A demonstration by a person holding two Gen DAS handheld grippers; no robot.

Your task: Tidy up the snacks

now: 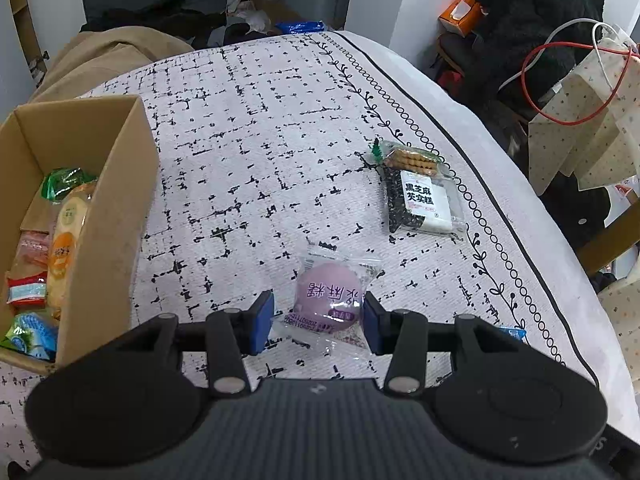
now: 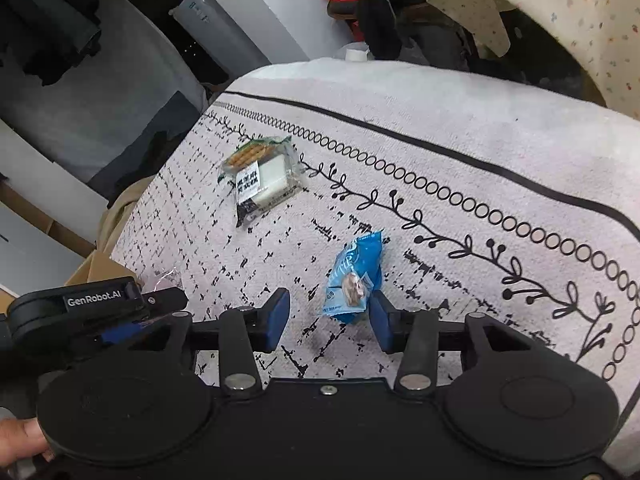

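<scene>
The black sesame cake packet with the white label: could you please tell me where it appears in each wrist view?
Left wrist view: the black sesame cake packet lies right of centre, beyond the left gripper.
Right wrist view: the same packet lies upper left of centre, far beyond the right gripper.
Shared landmark: the tablecloth's ring-and-vine border runs just beside it.

The black-and-white cake pack (image 1: pixel 423 200) carries a white label reading 黑芝麻芡实糕. The purple mochi (image 1: pixel 330 303) shows its print upside down: 冰麻糬, with a partly legible row of digits on the wrapper edge. In the right wrist view, the left claw's (image 2: pixel 102 308) body reads "GenRobot.AI".
</scene>
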